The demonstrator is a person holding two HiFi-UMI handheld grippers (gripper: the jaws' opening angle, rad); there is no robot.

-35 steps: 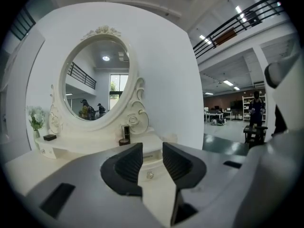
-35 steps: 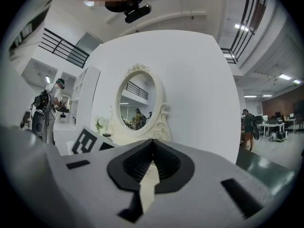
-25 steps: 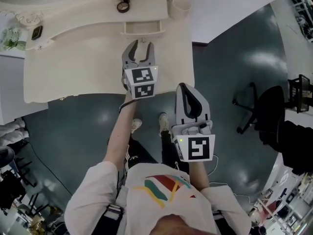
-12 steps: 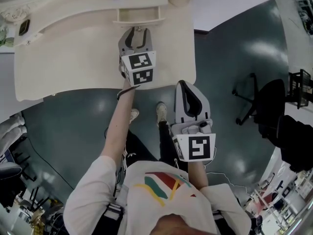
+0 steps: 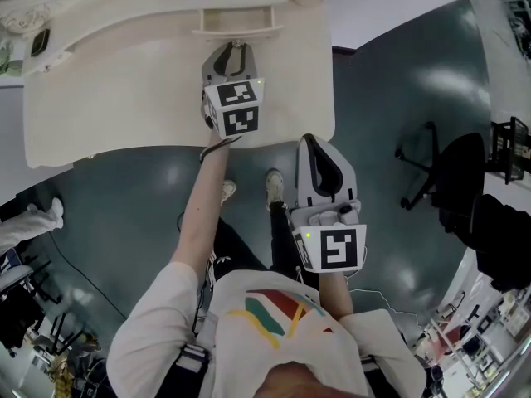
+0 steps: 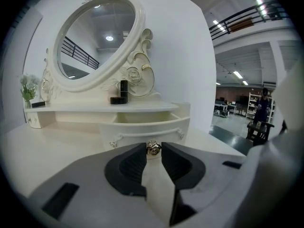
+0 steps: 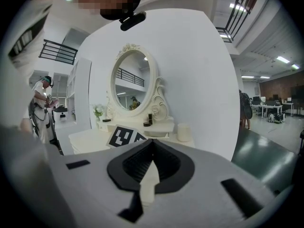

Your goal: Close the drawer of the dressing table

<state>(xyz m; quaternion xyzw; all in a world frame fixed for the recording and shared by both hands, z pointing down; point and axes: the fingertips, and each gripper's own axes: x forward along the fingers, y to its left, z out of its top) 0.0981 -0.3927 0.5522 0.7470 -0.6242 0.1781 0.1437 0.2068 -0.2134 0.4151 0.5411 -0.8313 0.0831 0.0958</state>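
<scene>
The left claw [image 6: 153, 147] has just been closing and pinches the knob [image 6: 153, 149] of the open drawer [image 6: 142, 127]. The right claw [image 7: 152, 141] is pressed together, empty.

A big open workshop hall: mezzanine railing [image 6: 247, 20], office chair [image 5: 458, 177], desks [image 7: 267, 111].

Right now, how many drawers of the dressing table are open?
1. The open drawer sits under the shelf of the dressing table. The left gripper has just been closing on its knob. Other drawers may be hidden.

One drawer [image 5: 236, 21], one mirror [image 6: 95, 37], one cup [image 7: 184, 132]
</scene>
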